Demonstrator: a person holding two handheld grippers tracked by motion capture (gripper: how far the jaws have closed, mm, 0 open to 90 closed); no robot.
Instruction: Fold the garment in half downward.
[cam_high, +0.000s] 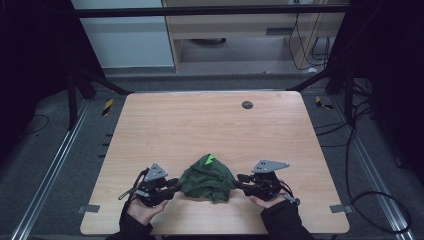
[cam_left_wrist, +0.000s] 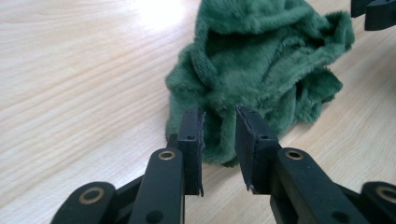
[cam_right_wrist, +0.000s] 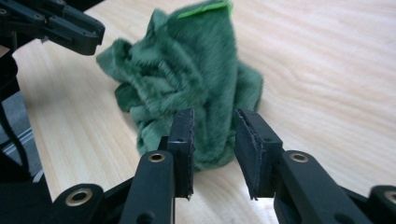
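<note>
A crumpled dark green plush cloth (cam_high: 207, 177) (cam_left_wrist: 261, 65) (cam_right_wrist: 196, 79) lies near the table's front edge, between the two grippers. A bright green tag (cam_high: 210, 159) (cam_right_wrist: 205, 8) sits at its top. My left gripper (cam_high: 176, 184) (cam_left_wrist: 219, 114) is at the cloth's left side, open, with its tips at the fabric's lower edge. At the cloth's right side my right gripper (cam_high: 240, 179) (cam_right_wrist: 214, 114) is also open, its tips just reaching the fabric. Each gripper view shows the other gripper's jaw beyond the cloth.
The wooden table (cam_high: 200, 125) has a small dark round disc (cam_high: 247, 104) near its far edge. Grey tape tabs (cam_high: 88, 208) (cam_high: 338, 208) mark the front corners. Metal rails and cables run along the floor on both sides.
</note>
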